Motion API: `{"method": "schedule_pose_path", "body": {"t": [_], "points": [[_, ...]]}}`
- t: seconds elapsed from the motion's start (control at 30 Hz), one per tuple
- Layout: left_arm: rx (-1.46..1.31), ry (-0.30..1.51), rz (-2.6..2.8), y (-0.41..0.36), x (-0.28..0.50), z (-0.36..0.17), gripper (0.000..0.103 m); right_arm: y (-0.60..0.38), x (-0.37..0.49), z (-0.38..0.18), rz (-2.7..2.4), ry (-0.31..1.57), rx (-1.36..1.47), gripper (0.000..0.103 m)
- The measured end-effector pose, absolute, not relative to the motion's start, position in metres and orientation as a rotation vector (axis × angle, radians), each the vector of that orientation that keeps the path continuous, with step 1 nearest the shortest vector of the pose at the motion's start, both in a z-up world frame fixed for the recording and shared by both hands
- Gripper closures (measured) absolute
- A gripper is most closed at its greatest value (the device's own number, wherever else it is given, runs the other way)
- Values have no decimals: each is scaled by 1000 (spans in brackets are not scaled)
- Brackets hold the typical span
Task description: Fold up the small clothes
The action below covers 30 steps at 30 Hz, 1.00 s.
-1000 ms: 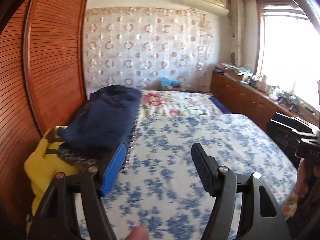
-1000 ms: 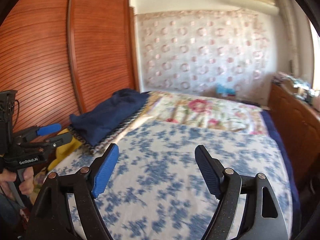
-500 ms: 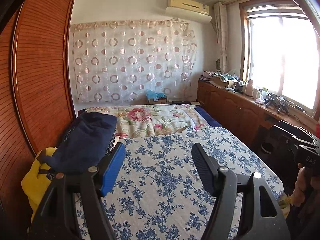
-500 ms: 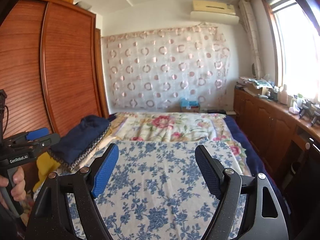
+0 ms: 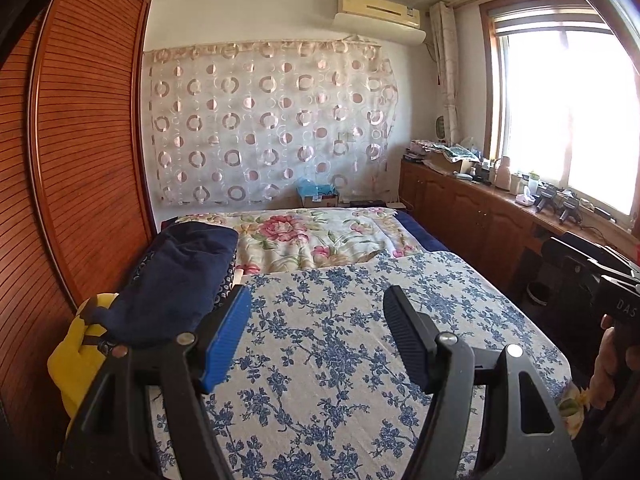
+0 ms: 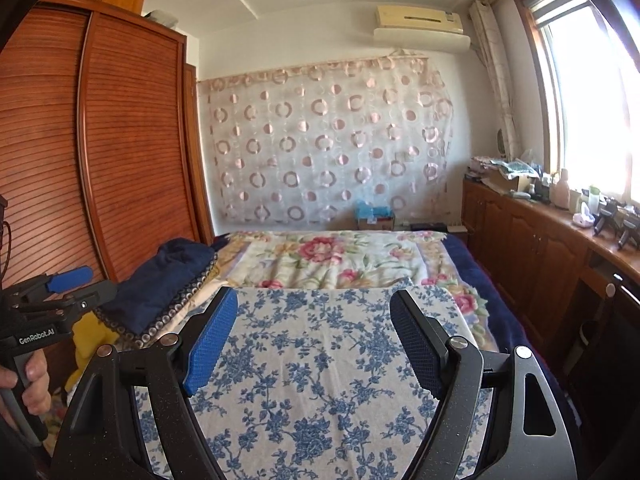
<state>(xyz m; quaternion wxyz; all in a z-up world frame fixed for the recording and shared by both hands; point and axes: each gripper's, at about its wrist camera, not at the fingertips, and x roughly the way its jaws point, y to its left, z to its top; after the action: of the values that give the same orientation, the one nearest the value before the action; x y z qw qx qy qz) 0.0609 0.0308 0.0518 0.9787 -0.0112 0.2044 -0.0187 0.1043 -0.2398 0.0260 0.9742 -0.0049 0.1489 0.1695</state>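
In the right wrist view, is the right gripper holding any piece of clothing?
No. The right gripper stands open above the blue-flowered bedspread with nothing between its pads.

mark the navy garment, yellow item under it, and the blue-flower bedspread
navy garment [image 5: 176,280], left wrist view, middle of its top.
yellow item [image 5: 74,364], left wrist view, exposed side.
blue-flower bedspread [image 6: 320,360], right wrist view, bare middle.

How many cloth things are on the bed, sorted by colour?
Blue-and-white flowered cover: 1
Pink-flowered blanket: 1
Dark blue folded cloth: 1
Yellow cloth, at the bed's edge under the dark blue one: 1
Total: 4
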Motion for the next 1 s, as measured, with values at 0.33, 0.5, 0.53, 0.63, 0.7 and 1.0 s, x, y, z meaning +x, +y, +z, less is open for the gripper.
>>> {"method": "schedule_pose_path", "body": {"t": [0.33, 0.5, 0.53, 0.63, 0.7, 1.0], "points": [[-25, 411, -33, 32, 61, 50, 34, -239, 104, 26, 343, 301, -10, 22], [-27, 407, -34, 33, 59, 50, 34, -238, 104, 26, 343, 303, -11, 22], [-27, 407, -34, 32, 59, 50, 34, -239, 103, 26, 344, 303, -11, 22], [-24, 405, -31, 33, 58, 50, 34, -238, 104, 26, 344, 302, -12, 23], [-25, 404, -34, 33, 58, 51, 34, -238, 103, 27, 342, 301, -13, 22], [-24, 401, -33, 31, 57, 52, 34, -238, 104, 26, 345, 302, -12, 22]]}}
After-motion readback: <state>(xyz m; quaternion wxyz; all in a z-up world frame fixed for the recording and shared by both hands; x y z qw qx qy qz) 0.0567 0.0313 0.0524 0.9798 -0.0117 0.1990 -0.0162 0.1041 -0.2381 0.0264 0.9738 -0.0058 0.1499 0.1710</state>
